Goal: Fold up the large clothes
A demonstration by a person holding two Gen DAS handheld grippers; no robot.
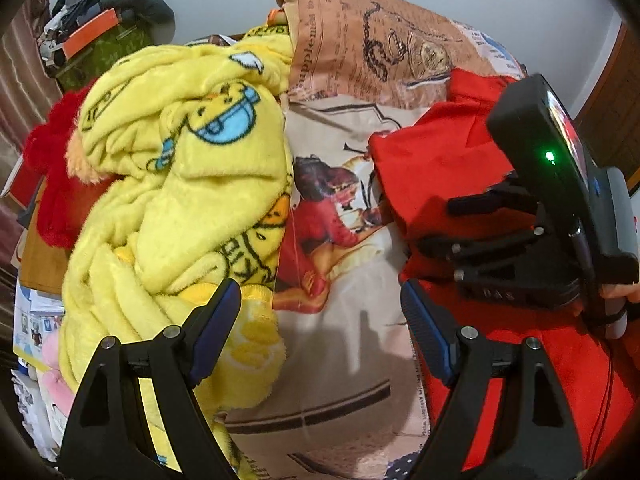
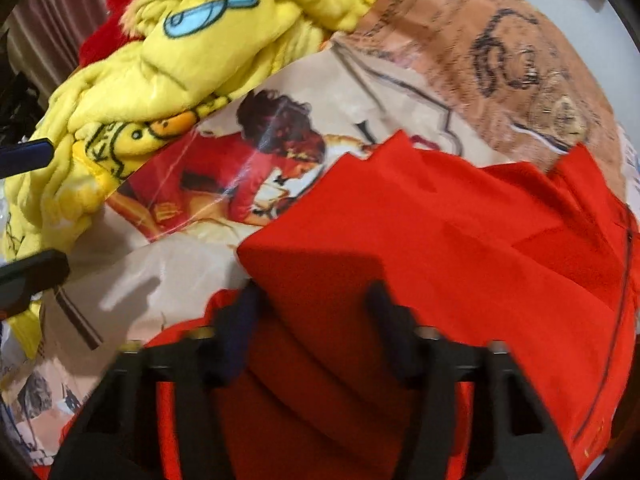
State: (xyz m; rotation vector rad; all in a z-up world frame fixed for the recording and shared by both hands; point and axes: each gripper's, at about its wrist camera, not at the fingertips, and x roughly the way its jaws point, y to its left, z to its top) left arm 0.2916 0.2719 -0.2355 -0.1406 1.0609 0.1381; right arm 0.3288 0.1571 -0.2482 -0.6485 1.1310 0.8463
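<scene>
The left gripper (image 1: 320,316) is seen with its jaws spread wide and nothing held between them; only the printed bed sheet (image 1: 340,360) lies in the gap. Beyond and to the left of its left finger (image 1: 216,320), a crumpled yellow fleece blanket (image 1: 180,184) with cartoon prints is heaped on the sheet, and a red plush item (image 1: 52,184) is partly covered by it further left. Past that, at the far left, a pile of clutter (image 1: 88,28) is stacked; no container with readable contents can be made out there.

The red garment (image 1: 432,168) is spread to the right of the left gripper, its edge just beside the right finger (image 1: 424,328). The right gripper (image 1: 460,236) is seen from the left wrist view above the garment, held by a hand (image 1: 620,296) at the frame edge; a green light is lit on its body.

In the right wrist view, the right gripper (image 2: 312,300) is shown with its jaws parted to a moderate width, blurred, with the red garment (image 2: 460,240) lying between and beyond them. Whether cloth is pinched cannot be told, as the fingers stand apart and the fabric appears to lie flat beneath them. The garment's folded edge runs ahead and to the left of the fingers, over the bed sheet (image 2: 160,280). The yellow fleece blanket (image 2: 180,60) is bunched further ahead on the left, and the left gripper's fingertips (image 2: 28,156) show at the left edge.
</scene>
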